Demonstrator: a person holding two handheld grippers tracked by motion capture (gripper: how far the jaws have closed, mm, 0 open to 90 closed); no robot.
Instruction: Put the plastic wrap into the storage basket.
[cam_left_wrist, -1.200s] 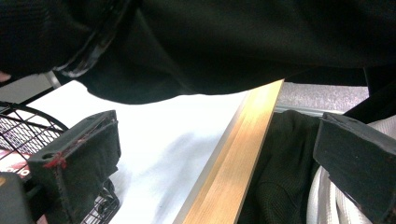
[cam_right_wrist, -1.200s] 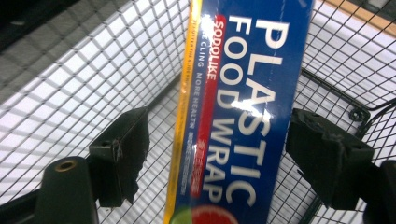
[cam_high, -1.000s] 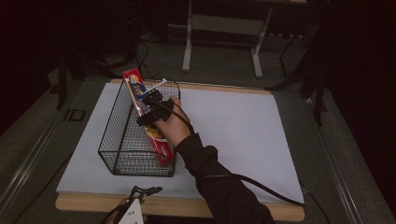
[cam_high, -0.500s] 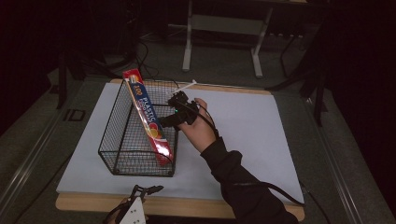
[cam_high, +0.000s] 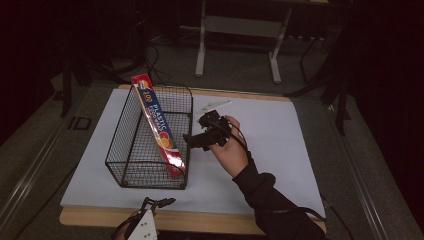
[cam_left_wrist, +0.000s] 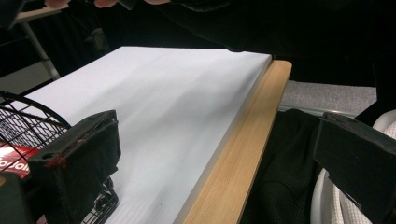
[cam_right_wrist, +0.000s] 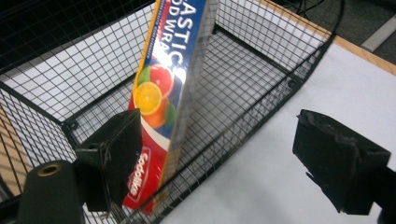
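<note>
A black wire basket (cam_high: 116, 144) stands on the left of the white sheet (cam_high: 285, 140). A long plastic wrap box (cam_high: 158, 125), red and blue with fruit pictures, leans slantwise inside it, its top end sticking above the far rim. My right gripper (cam_high: 193, 140) hovers just right of the basket, open and empty, jaws pointing at the box (cam_right_wrist: 173, 70) through the basket wall (cam_right_wrist: 261, 107). My left gripper (cam_high: 157, 202) sits low at the table's front edge, open and empty. Its view shows the basket corner (cam_left_wrist: 28, 121) and a bit of the red box (cam_left_wrist: 11, 156).
A small white strip (cam_high: 216, 105) lies on the sheet behind the right hand. The wooden table edge (cam_left_wrist: 233, 172) runs along the front. A metal stand (cam_high: 237, 25) and cables are on the floor beyond the table. The sheet's right half is bare.
My right gripper was over the box inside the basket; it has let go and drawn back to the right, out of the basket. The box stays leaning inside. The left gripper has barely moved.
</note>
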